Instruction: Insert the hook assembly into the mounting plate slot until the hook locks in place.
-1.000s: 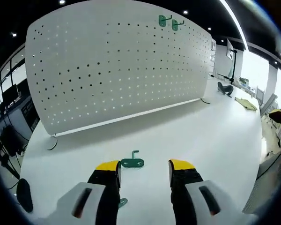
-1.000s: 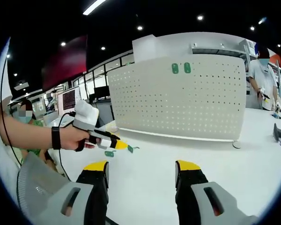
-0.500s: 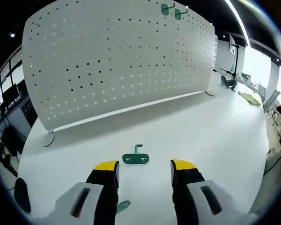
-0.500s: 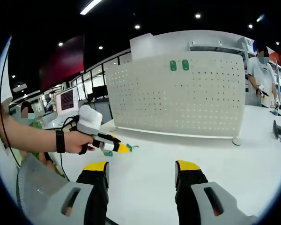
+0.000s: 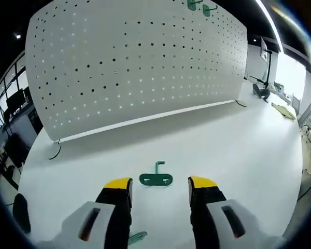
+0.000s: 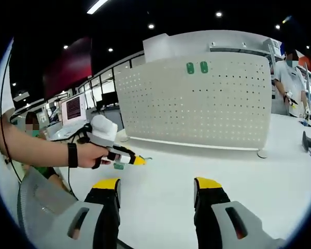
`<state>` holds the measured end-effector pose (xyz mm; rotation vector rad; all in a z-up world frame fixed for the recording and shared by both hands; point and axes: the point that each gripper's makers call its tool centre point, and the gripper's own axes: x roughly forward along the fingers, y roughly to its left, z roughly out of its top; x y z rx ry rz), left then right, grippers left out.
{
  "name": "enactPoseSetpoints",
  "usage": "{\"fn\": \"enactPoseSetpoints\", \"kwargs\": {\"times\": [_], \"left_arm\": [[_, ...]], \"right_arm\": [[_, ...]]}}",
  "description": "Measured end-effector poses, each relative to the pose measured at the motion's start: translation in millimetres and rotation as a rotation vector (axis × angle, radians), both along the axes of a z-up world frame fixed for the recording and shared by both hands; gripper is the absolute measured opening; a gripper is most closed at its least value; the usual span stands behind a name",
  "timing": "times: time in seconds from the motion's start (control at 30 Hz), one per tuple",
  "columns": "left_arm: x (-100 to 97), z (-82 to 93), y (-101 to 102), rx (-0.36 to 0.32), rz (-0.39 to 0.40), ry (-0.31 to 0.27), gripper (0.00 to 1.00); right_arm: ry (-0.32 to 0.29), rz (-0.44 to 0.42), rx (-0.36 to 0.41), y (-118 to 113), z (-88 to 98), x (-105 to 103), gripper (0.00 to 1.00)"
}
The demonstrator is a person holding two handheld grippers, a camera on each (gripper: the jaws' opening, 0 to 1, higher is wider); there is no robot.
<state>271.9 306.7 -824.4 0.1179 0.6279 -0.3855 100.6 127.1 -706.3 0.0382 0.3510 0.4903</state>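
Your left gripper (image 5: pixel 159 188) hangs low over the white table (image 5: pixel 238 150) with its yellow-tipped jaws spread apart and nothing between them. The green hook (image 5: pixel 156 178) lies flat on the table just beyond the tips, in line with the gap, its bent prong pointing toward the far side. A second green piece (image 5: pixel 137 237) lies nearer to you, beside the left jaw.

Across the far side of the table stands the white pegboard (image 5: pixel 140 67), upright on its feet. Two green hooks (image 5: pixel 202 6) already hang at its top edge, toward the right.

Your right gripper (image 6: pixel 156 188) is held back and well apart from the hook, its jaws also wide apart and holding nothing. In the right gripper view your hand (image 6: pixel 88 154) holds the left gripper out over the table on the left, its tips just beside the hook. A person (image 6: pixel 289 78) stands at the far right behind the pegboard.
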Motion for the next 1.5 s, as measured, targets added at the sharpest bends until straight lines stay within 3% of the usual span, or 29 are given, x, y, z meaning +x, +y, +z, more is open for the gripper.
{"fn": "enactPoseSetpoints", "kwargs": {"times": [0.6, 1.07, 1.13, 1.5], "left_arm": [[1.3, -2.7, -1.0, -0.001, 0.005, 0.016, 0.42], [7.2, -11.8, -3.4, 0.019, 0.007, 0.018, 0.34], [7.9, -14.5, -3.9, -0.005, 0.009, 0.035, 0.34], [8.4, -17.2, -2.8, 0.023, -0.014, 0.034, 0.33]], "right_arm": [[0.006, 0.017, 0.012, 4.2, 1.9, 4.6, 0.57], [0.012, 0.005, 0.02, 0.4, 2.1, 3.7, 0.57], [0.012, 0.004, 0.021, 0.5, 2.5, 4.0, 0.57], [0.022, 0.007, 0.022, 1.2, 0.0, 2.5, 0.56]]}}
